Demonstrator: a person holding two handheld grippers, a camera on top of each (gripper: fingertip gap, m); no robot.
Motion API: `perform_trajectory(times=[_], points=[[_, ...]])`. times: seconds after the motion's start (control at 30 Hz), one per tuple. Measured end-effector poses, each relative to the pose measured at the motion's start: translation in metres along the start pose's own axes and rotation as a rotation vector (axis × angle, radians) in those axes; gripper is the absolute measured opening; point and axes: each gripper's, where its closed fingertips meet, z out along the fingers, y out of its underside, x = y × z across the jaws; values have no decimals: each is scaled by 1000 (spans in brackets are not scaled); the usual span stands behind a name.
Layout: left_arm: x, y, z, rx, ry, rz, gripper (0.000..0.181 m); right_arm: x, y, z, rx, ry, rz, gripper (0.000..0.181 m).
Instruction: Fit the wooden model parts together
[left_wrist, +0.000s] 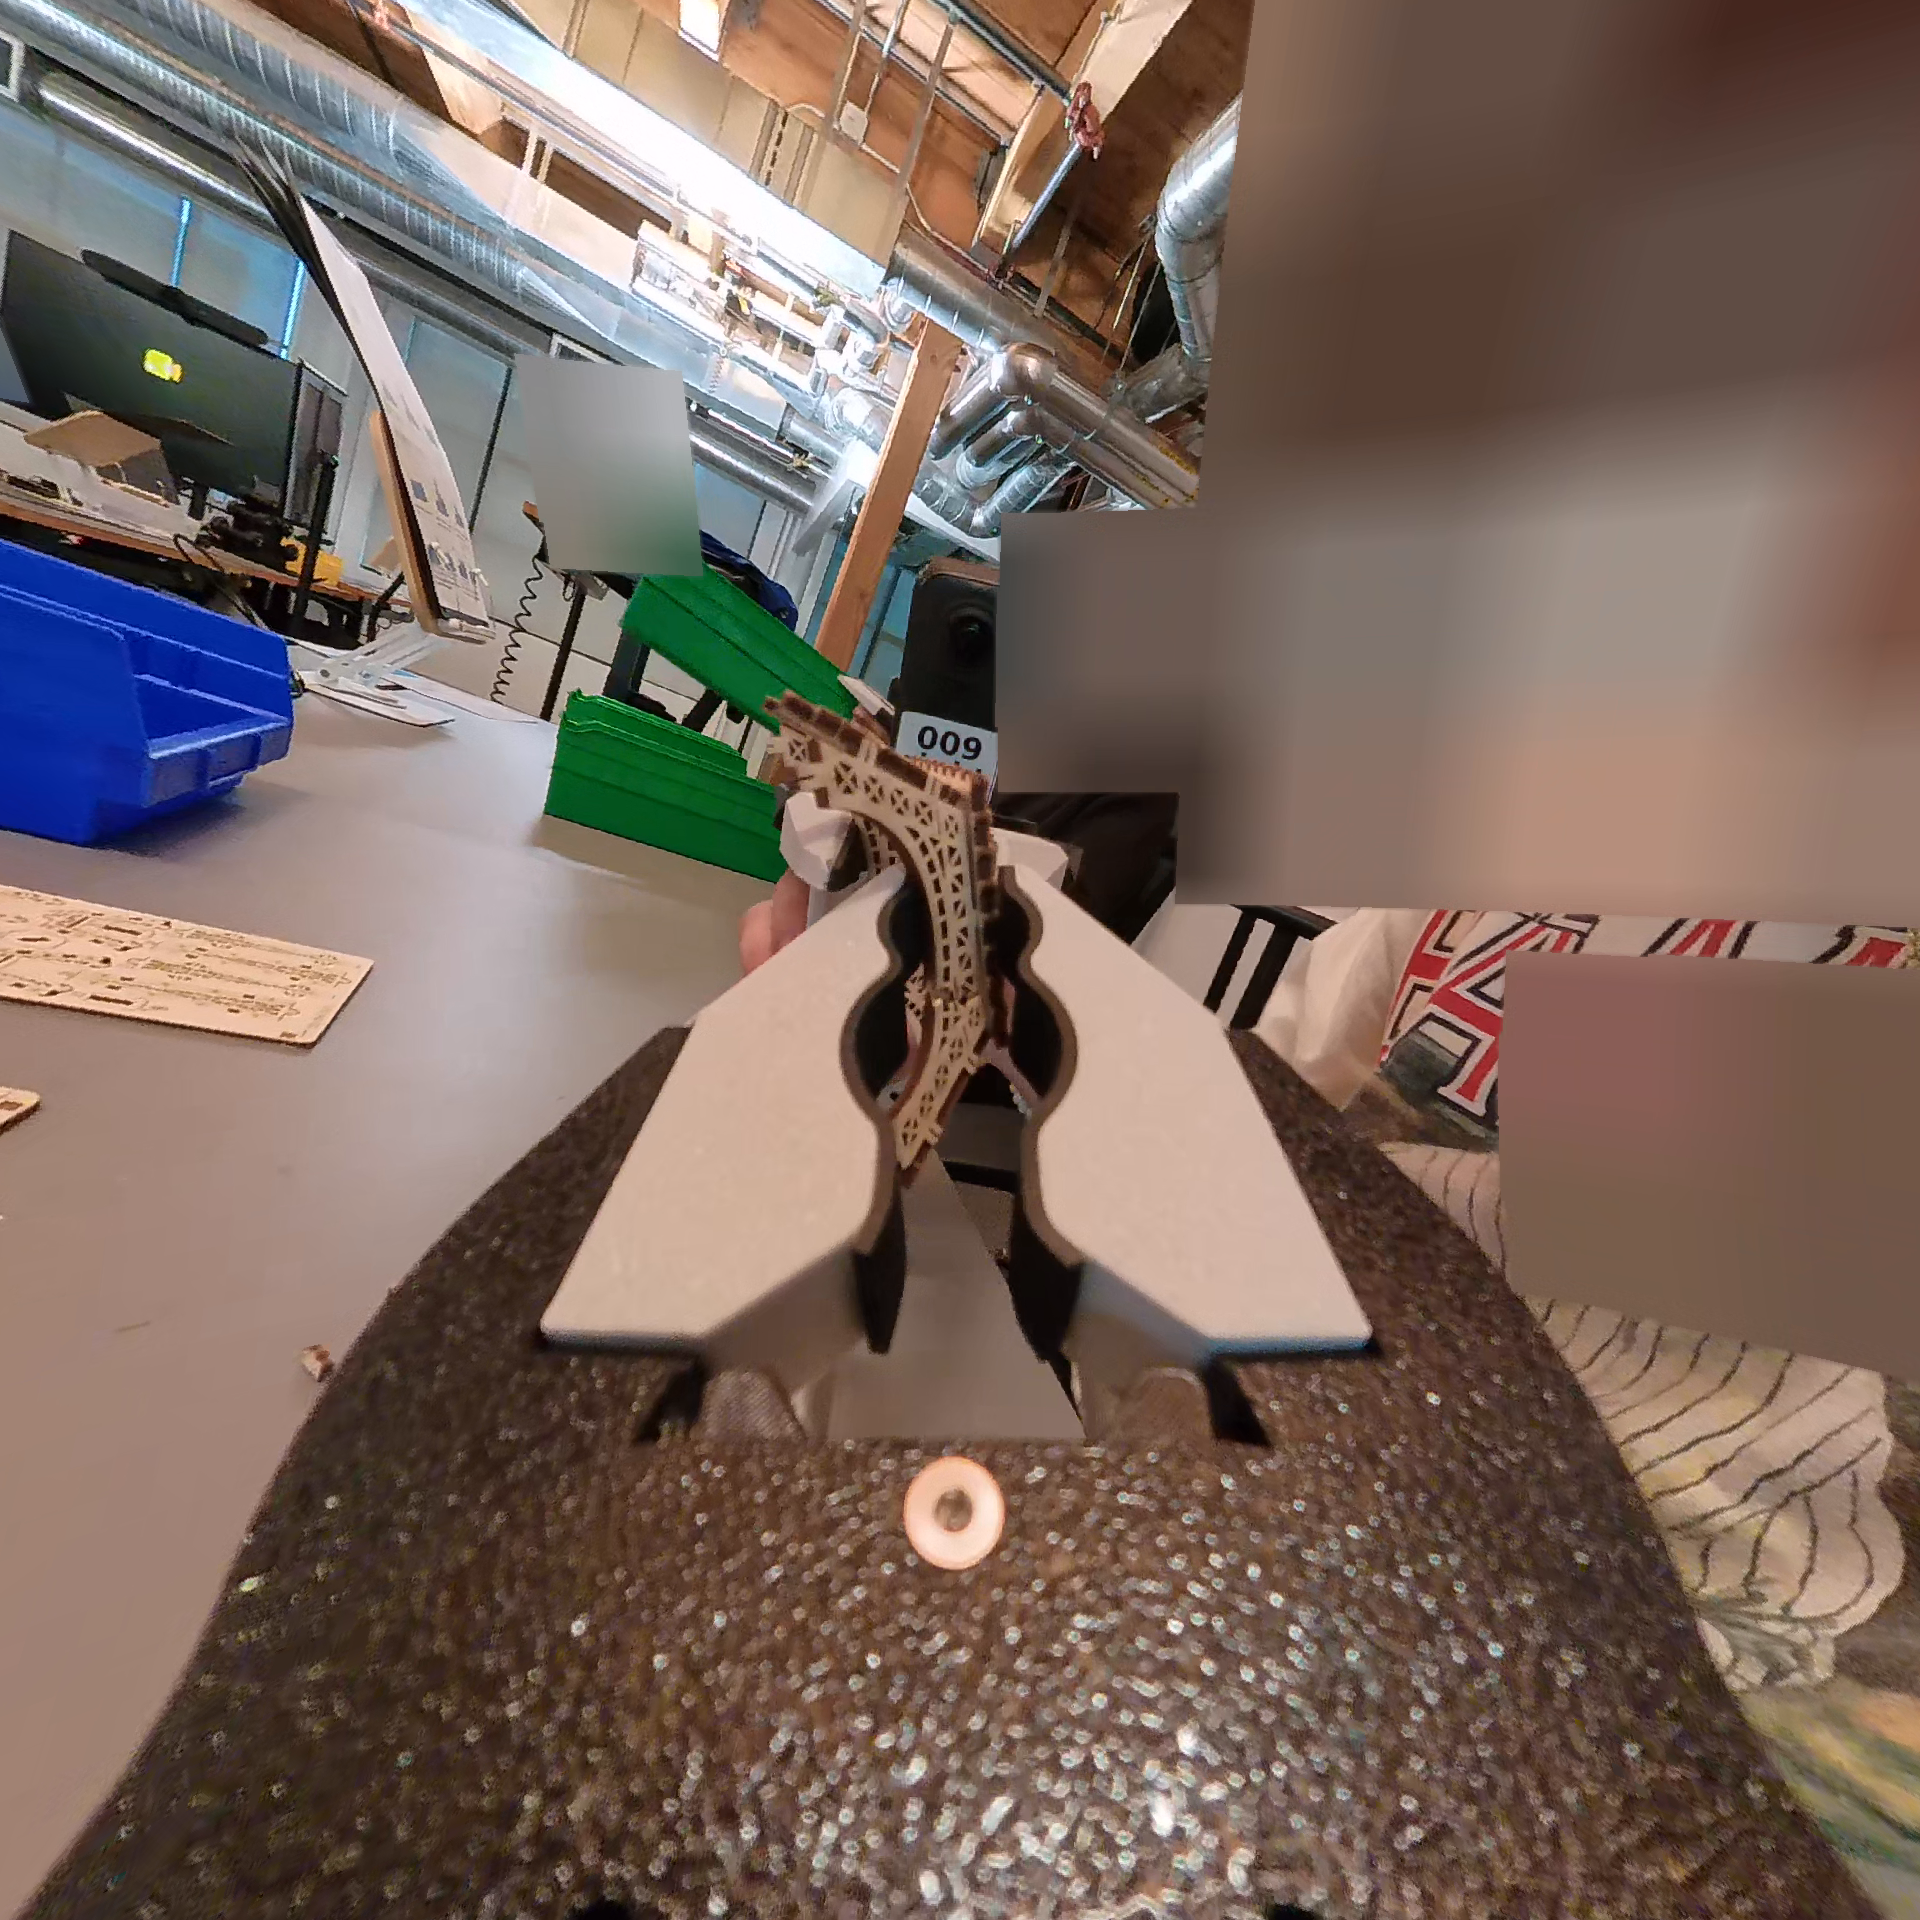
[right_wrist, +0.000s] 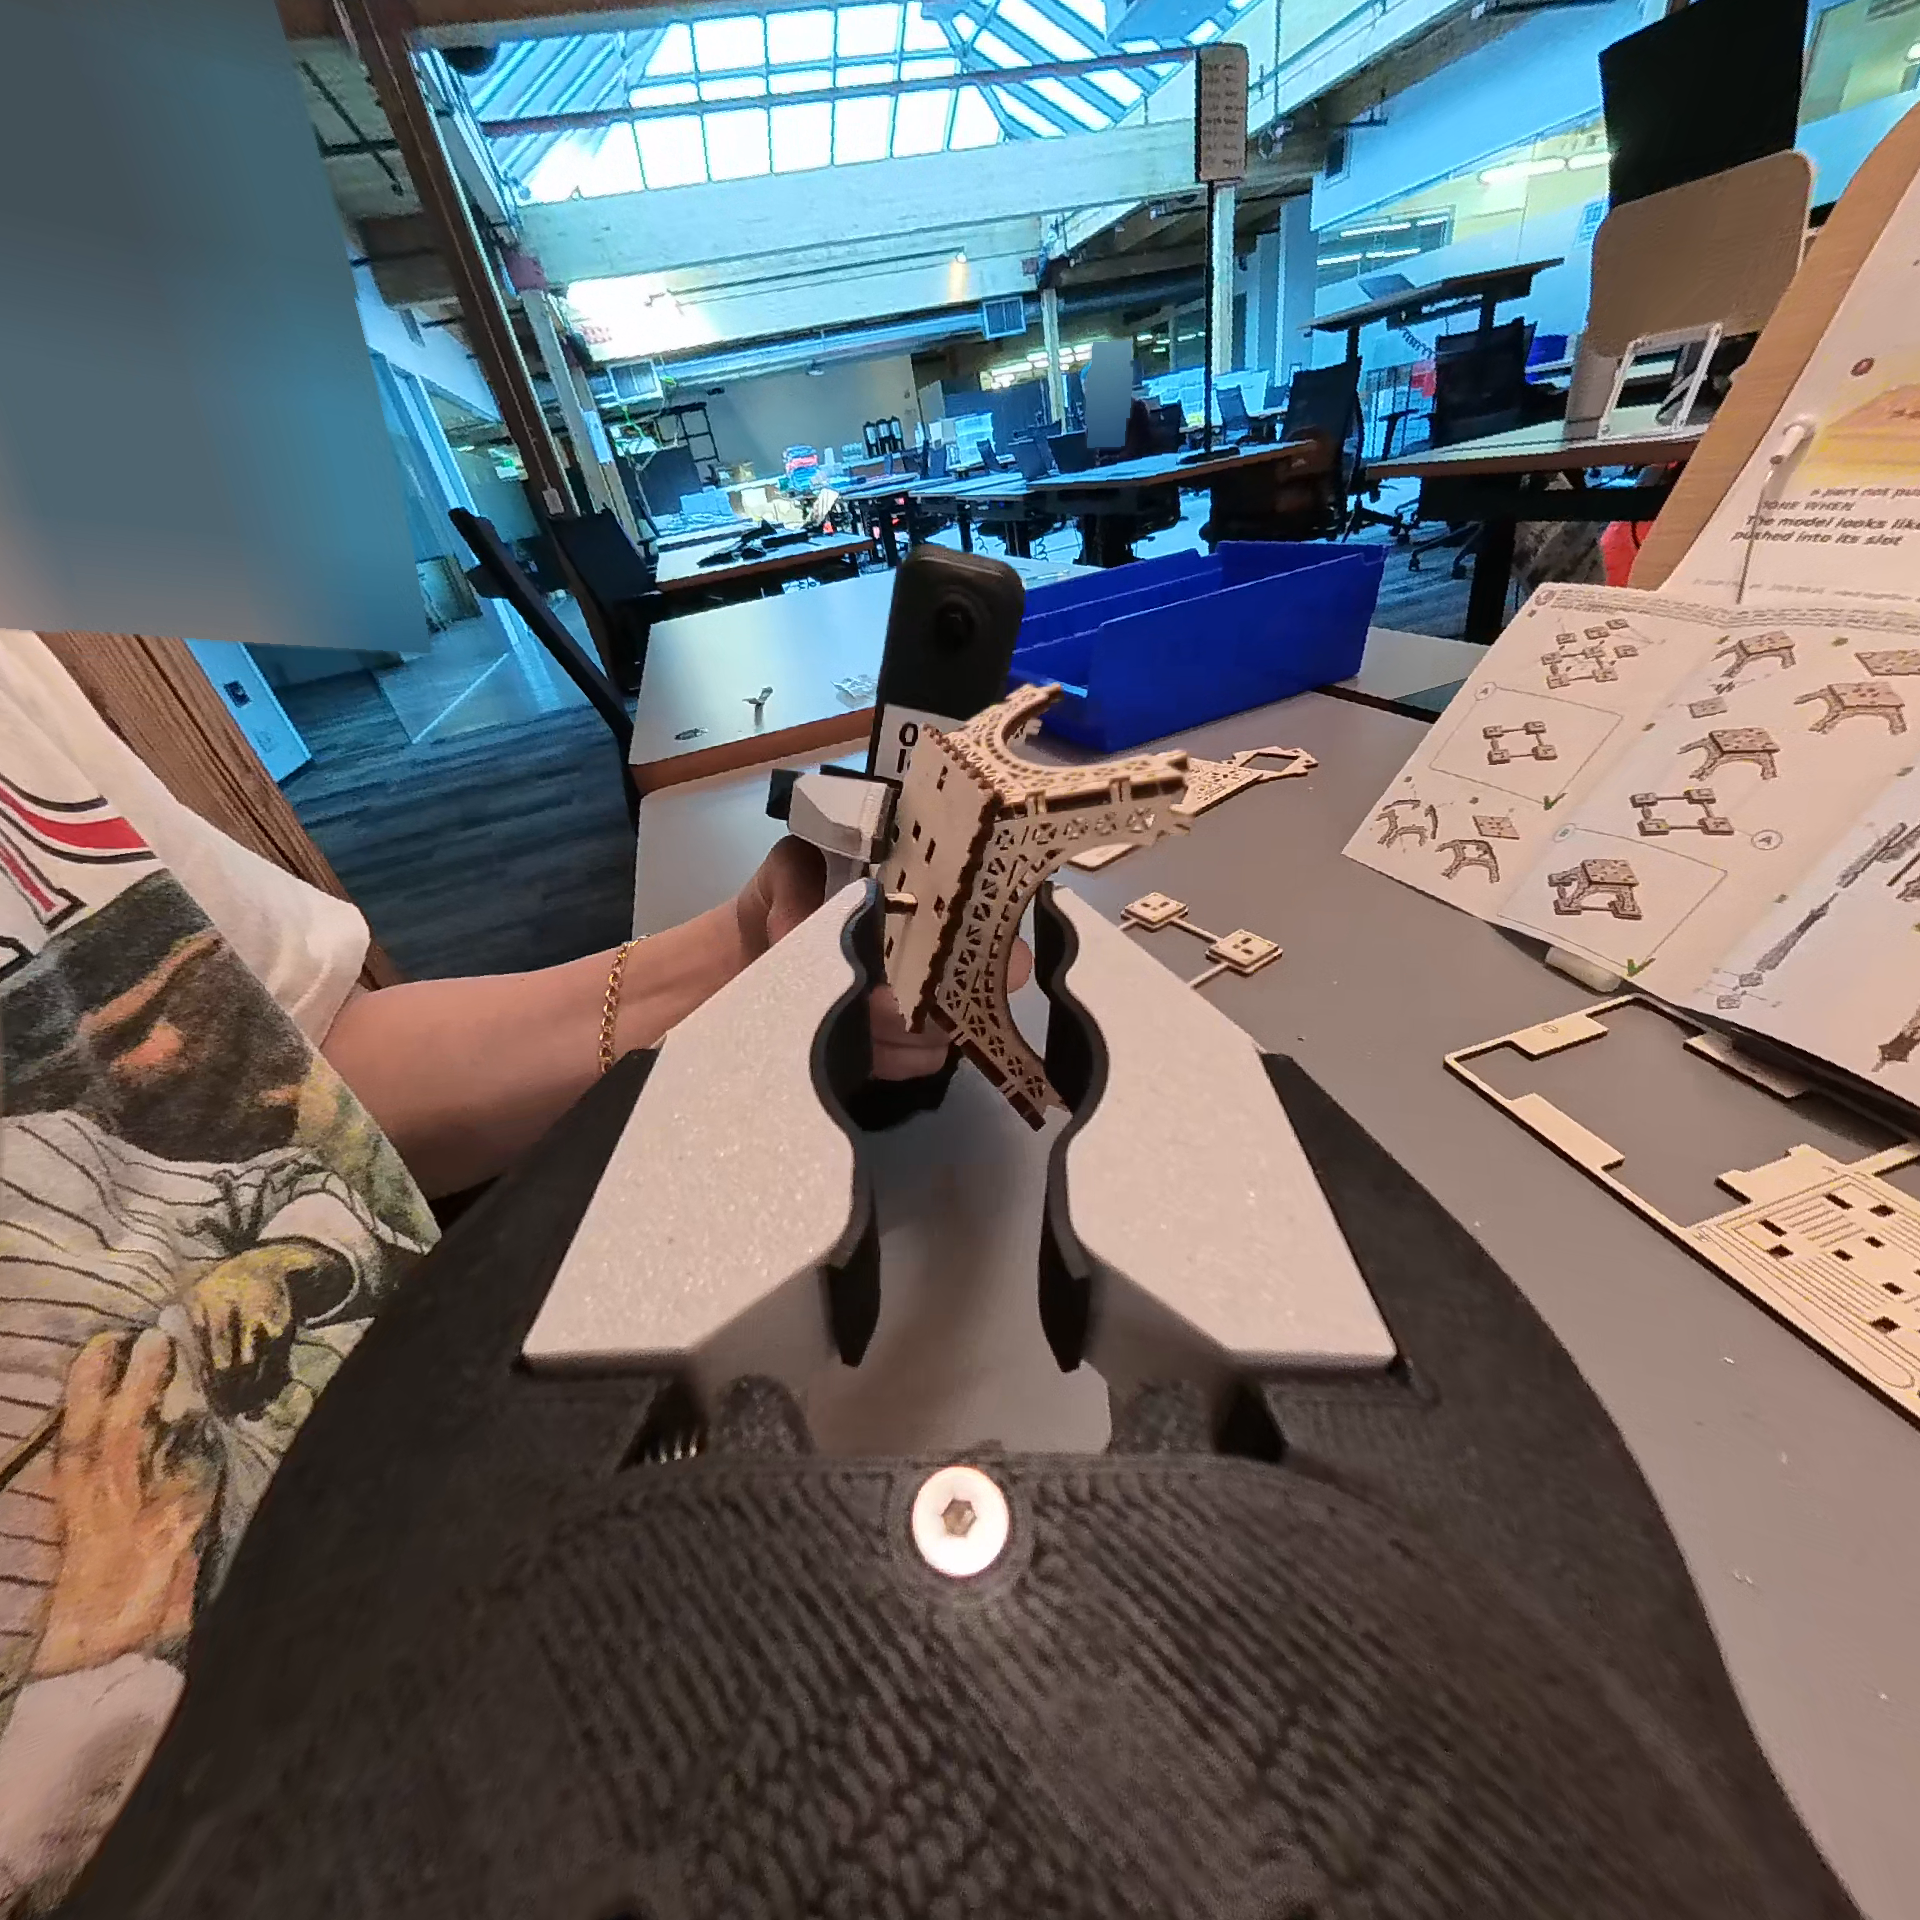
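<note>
A laser-cut wooden lattice model (left_wrist: 940, 894), a flat plate with curved arch legs, is held up in the air between both grippers. My left gripper (left_wrist: 945, 914) is shut on it, with one curved leg running back between the grey fingers. My right gripper (right_wrist: 951, 920) is closed around the same model (right_wrist: 982, 883) from the opposite side; the plate edge rests against its left finger (right_wrist: 821, 997). The left gripper (right_wrist: 836, 821) shows behind the model in the right wrist view. The right gripper's white fingertips (left_wrist: 816, 847) flank the model in the left wrist view.
A grey table (left_wrist: 416, 1143) holds a blue bin (left_wrist: 135, 707), green bins (left_wrist: 665, 790) and a wooden part sheet (left_wrist: 177, 977). The right wrist view shows an open instruction booklet (right_wrist: 1662, 790), punched sheets (right_wrist: 1766, 1195), small square parts (right_wrist: 1205, 930) and the person's forearm (right_wrist: 499, 1008). My two grippers' fingertips are within a few centimetres of each other.
</note>
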Motion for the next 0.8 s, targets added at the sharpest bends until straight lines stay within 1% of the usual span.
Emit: perform_trajectory(times=[0.2,0.3,0.47,0.8], points=[[-2,1,0,-12,-24,26,11,2,1,0,-6,21,-27,26],[-2,0,0,-13,-33,30,11,2,1,1,-4,24,-10,27],[0,-3,1,24,-7,17,11,2,-2,1,-24,64,-82,29],[1,-4,0,12,-14,46,11,1,-2,2,-28,70,-73,28]])
